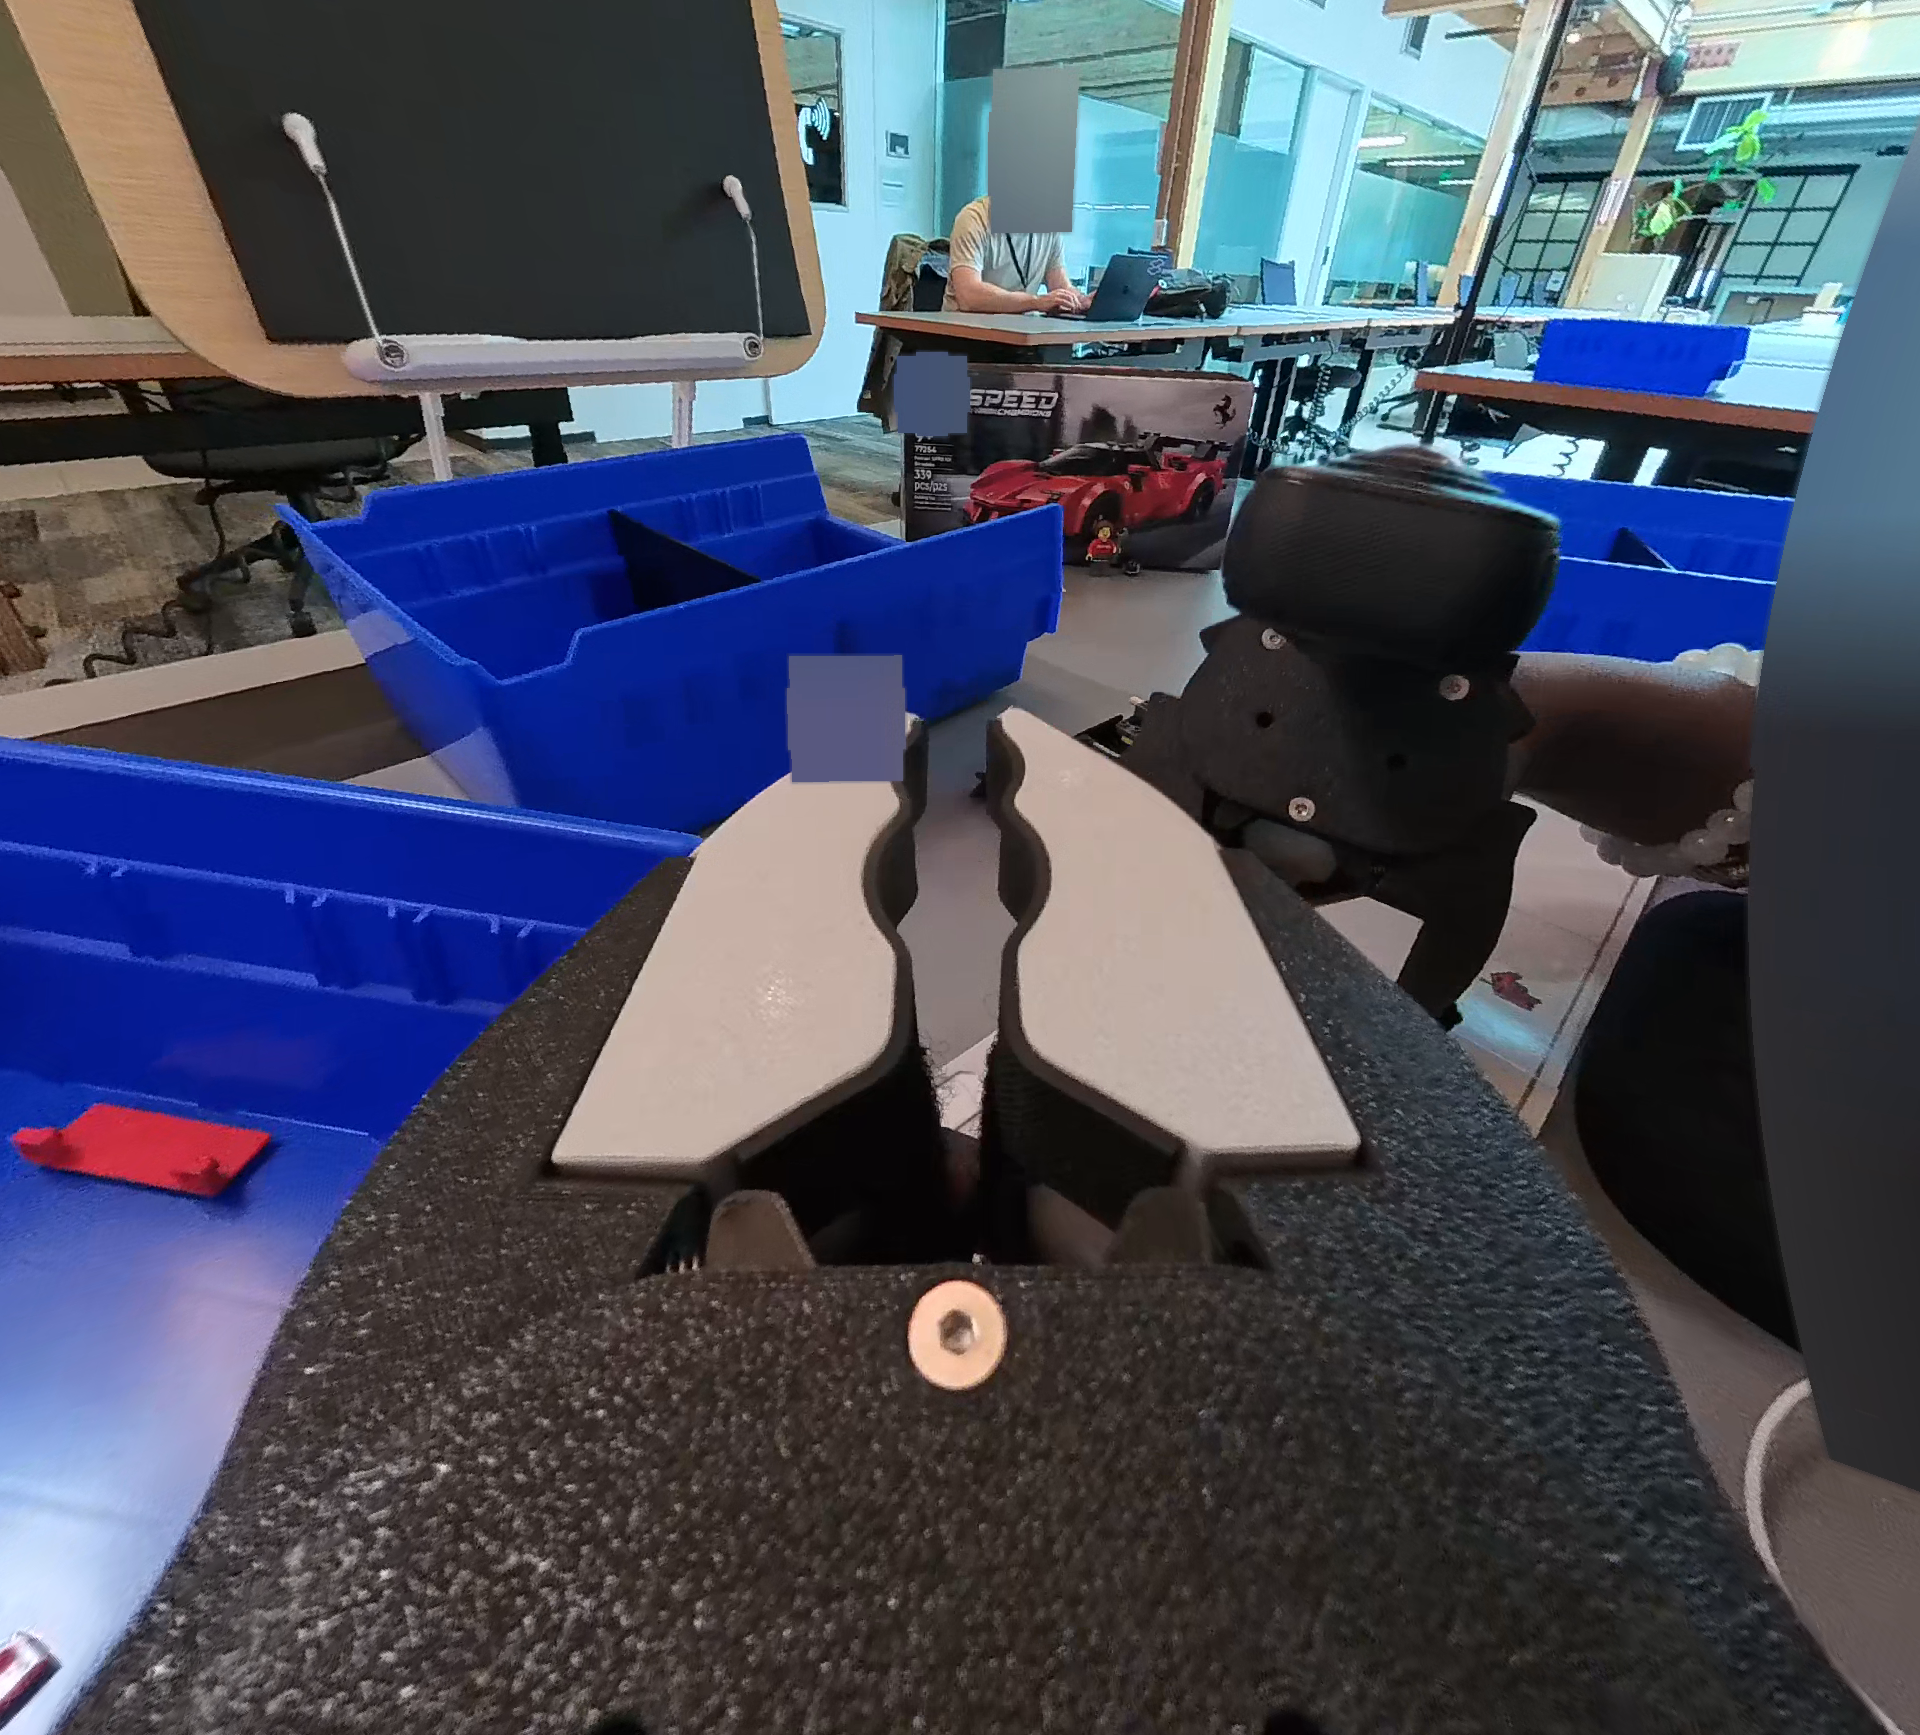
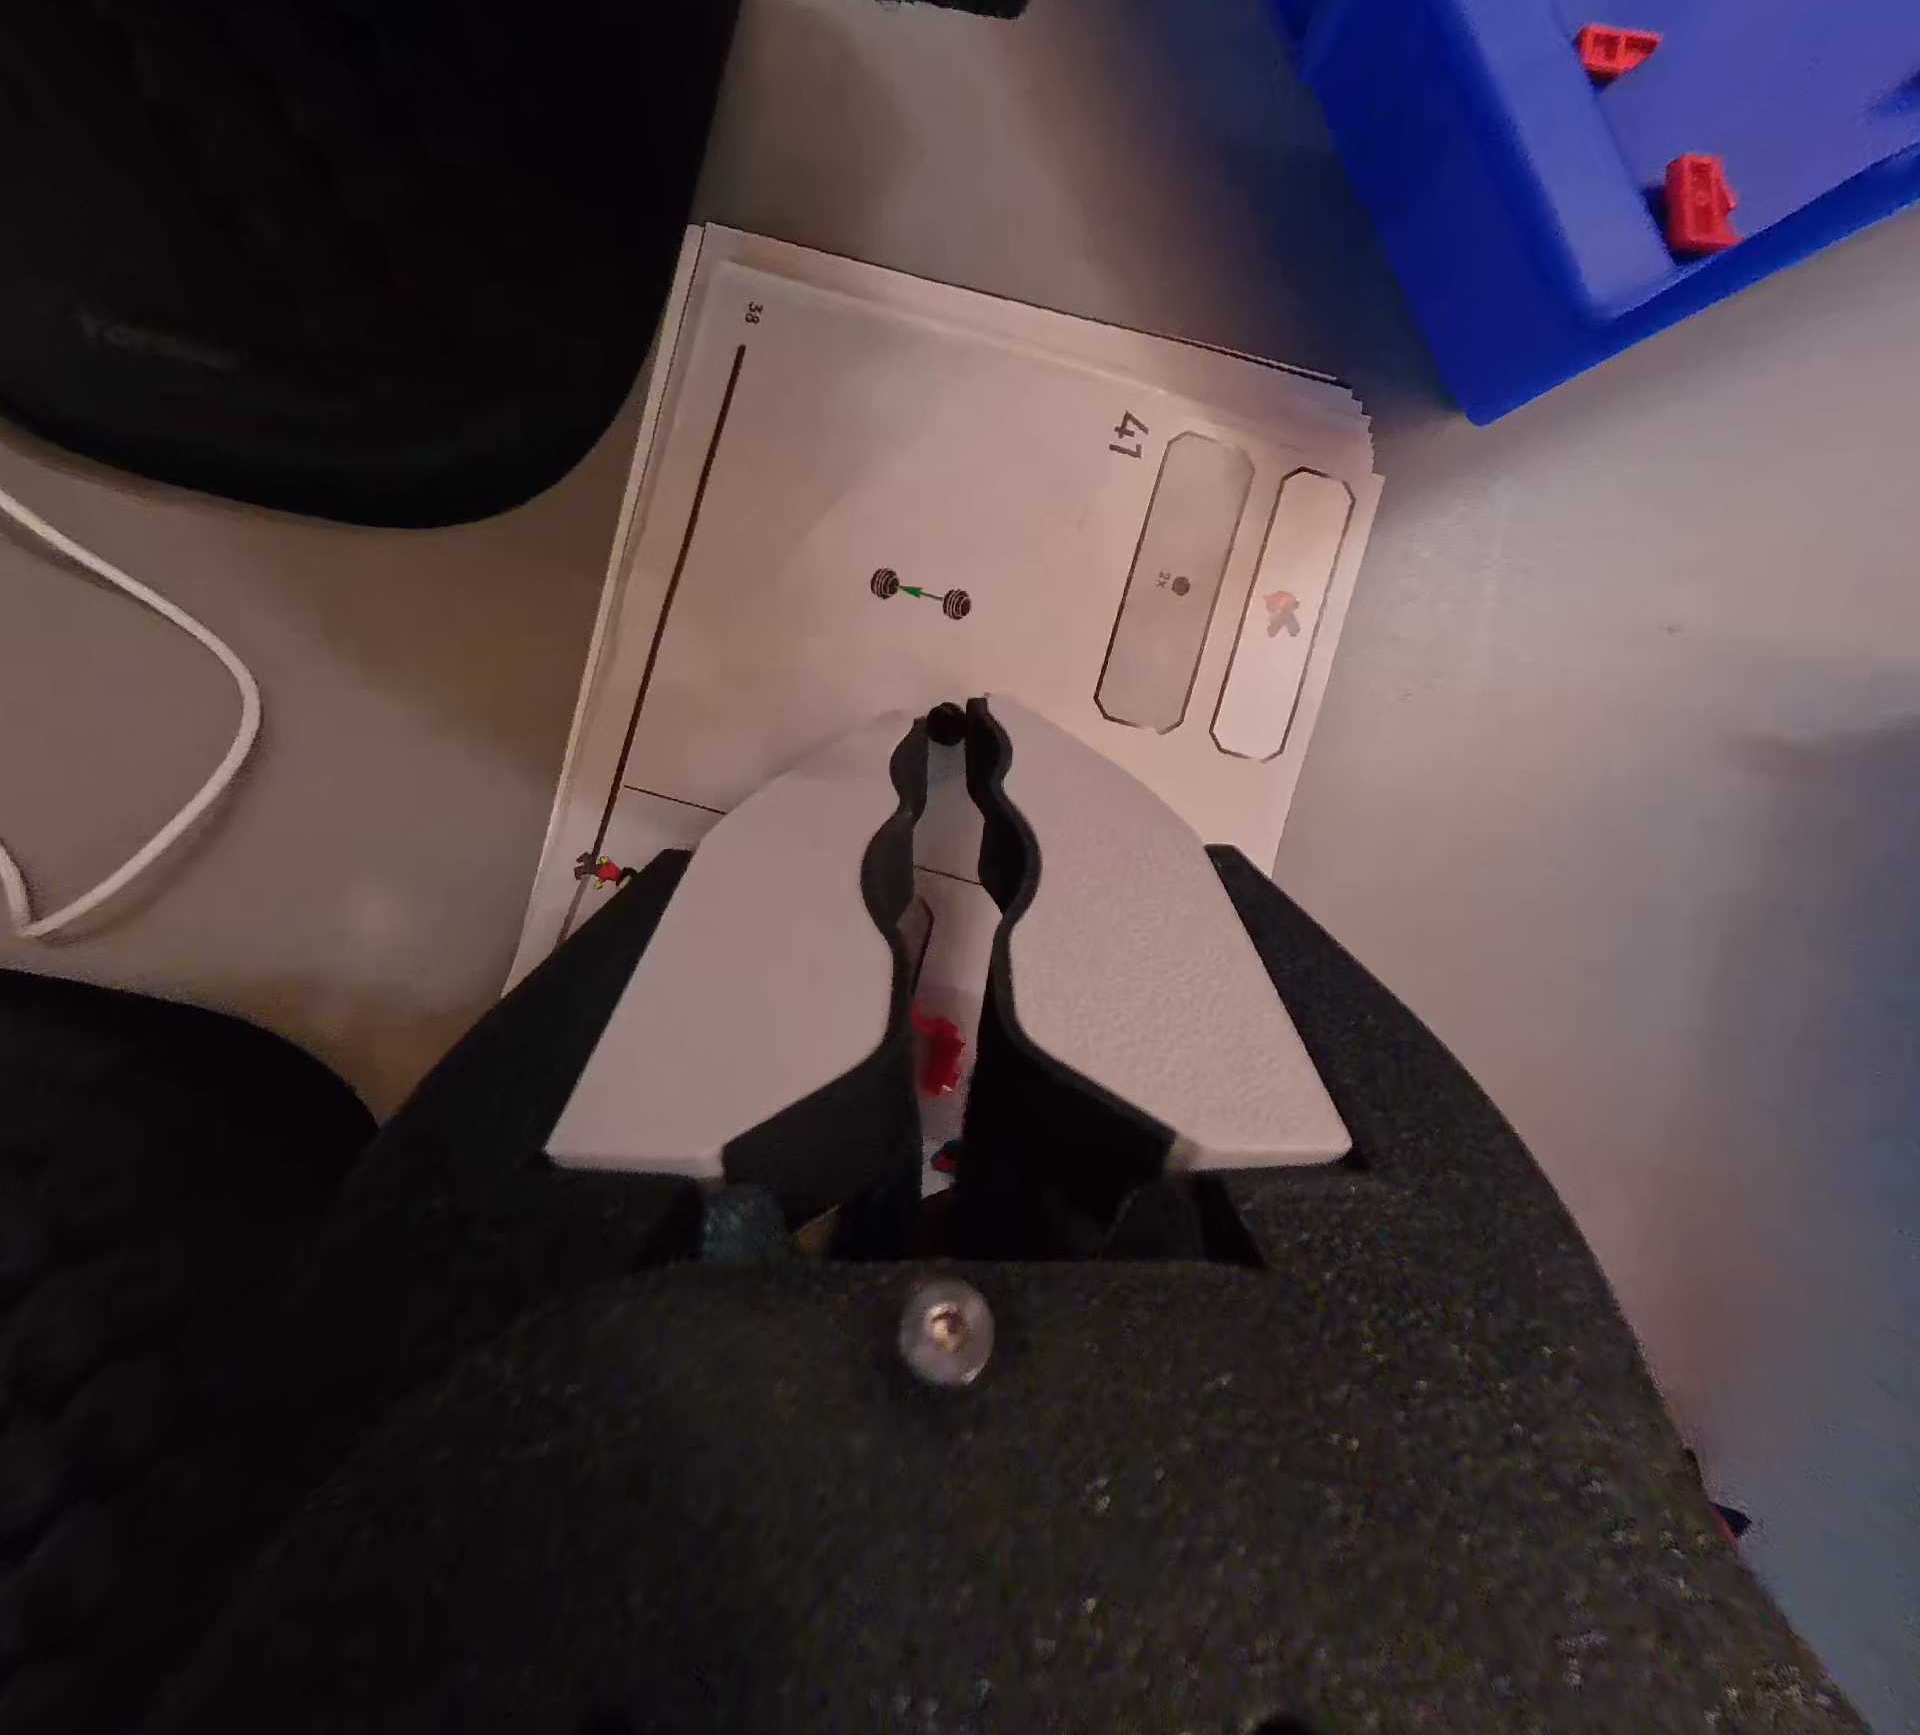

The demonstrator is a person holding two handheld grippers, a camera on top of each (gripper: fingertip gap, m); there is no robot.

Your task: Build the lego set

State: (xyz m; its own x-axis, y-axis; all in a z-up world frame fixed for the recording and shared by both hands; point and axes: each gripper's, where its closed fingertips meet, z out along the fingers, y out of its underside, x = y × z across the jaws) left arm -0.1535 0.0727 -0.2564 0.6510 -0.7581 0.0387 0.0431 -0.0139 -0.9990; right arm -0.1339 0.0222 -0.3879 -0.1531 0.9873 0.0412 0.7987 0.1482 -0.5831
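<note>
Blue bins are ringing the table (image 2: pixel 1507 750) — three showing in the left wrist view, the nearest bin (image 1: pixel 260 937) holding one flat red piece (image 1: pixel 140 1148). The left hand-held gripper (image 1: pixel 951 740) is hovering narrowly parted, holding nothing. The right hand-held gripper (image 2: pixel 948 717) is pinching one small black round piece (image 2: pixel 945 723) over the open instruction booklet (image 2: pixel 935 490). Two red bricks (image 2: pixel 1699 202) are lying in the bin (image 2: pixel 1455 158) beside it — a white cable (image 2: pixel 187 646) is trailing at the left.
</note>
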